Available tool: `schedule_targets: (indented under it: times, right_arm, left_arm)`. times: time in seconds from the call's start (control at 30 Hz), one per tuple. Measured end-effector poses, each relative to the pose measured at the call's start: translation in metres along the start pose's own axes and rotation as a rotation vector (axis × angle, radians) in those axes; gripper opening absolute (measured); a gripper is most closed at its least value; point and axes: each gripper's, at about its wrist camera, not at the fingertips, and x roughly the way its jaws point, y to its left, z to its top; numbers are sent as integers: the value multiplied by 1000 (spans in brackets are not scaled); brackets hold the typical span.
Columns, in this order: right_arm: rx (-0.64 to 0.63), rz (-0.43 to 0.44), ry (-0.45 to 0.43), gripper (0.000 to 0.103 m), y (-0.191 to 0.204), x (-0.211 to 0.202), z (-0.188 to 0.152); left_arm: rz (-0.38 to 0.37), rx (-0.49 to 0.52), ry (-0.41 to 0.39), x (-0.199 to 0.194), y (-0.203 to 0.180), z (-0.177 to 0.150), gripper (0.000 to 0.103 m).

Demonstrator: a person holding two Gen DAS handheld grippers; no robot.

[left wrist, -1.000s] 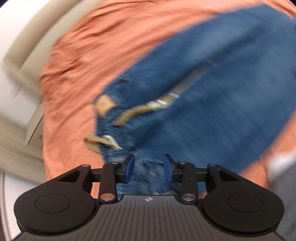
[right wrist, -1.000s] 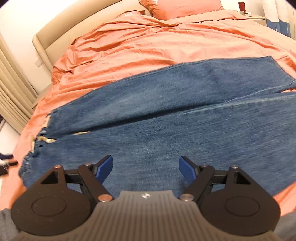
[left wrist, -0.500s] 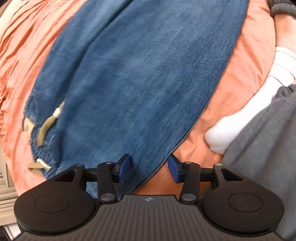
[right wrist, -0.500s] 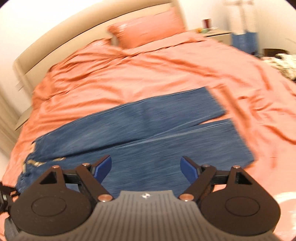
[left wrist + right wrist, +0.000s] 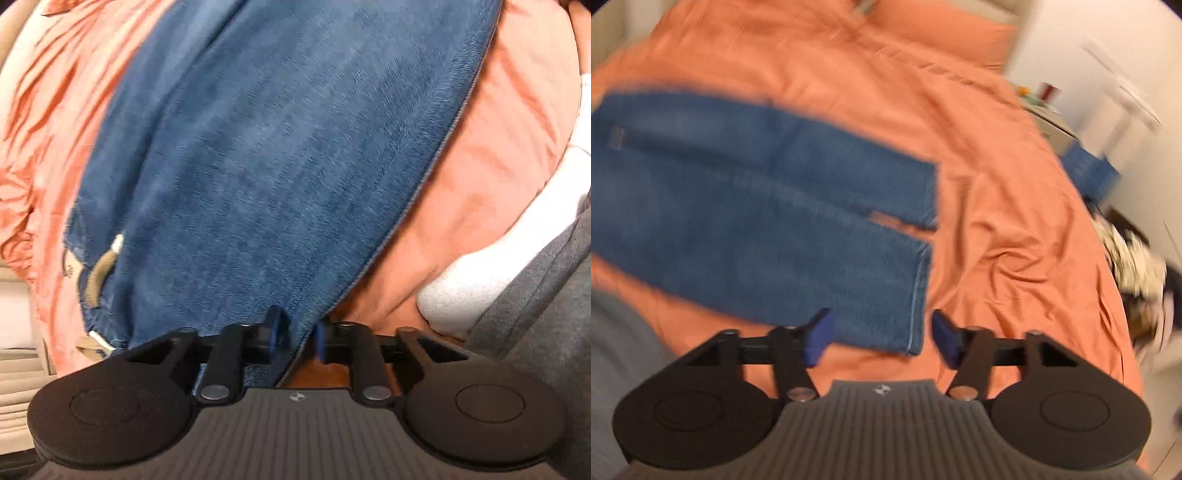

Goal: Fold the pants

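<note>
While the jeans [image 5: 757, 221] lie spread flat across the orange bed [image 5: 1015, 240], the left gripper [image 5: 297, 332] has its jaws pinching the near waist-side edge; the right gripper [image 5: 881, 336], jaws apart over the near hem corner, should seat deep before clamping.

You see an orange bedsheet [image 5: 1015, 229] filling most of the right wrist frame, wrinkled, with an orange pillow [image 5: 945, 35] at top. A nightstand [image 5: 1052, 110] sits upper right, a blue box [image 5: 1089, 171] below it. In the left wrist frame, your white sock [image 5: 480, 280] and grey trouser leg [image 5: 535, 332] sit lower right.
</note>
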Motion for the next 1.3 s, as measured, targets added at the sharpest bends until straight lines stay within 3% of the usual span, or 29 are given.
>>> schedule_targets:
  times: [0.07,0.13,0.3,0.4,0.47,0.7,0.87,1.07,1.3]
  right_arm:
    - [-138,2,19,35,17,24,-13]
    - [-281,-23,26,25,33,44,-24]
    - [-595,-68,16,25,63,77,-44]
    - [-704,-101,2,24,68,89,-53]
    - [-751,-122,-13,16,70,94,-58]
    - [-756,-199,-87,0,66,84,-62]
    - [-687,-223,-126,0,61,59,-43]
    - [-695,-251,-108,0,56,59,-17]
    - [-574,-301,-139,0,38,59,32]
  left_arm:
    - [45,-3,-26,-7,-2,-2,9]
    - [93,-30,-53,-15,5,1,7]
    - [186,-123,-87,-27,12,1,7]
    - [229,-161,-94,-33,11,8,6]
    - [240,-187,-95,-40,15,13,7]
    - [303,-296,-148,-67,16,14,6]
    - [329,-384,-187,-87,27,18,6]
    - [354,-474,-216,-99,48,25,6]
    - [403,-530,-243,-109,90,47,6]
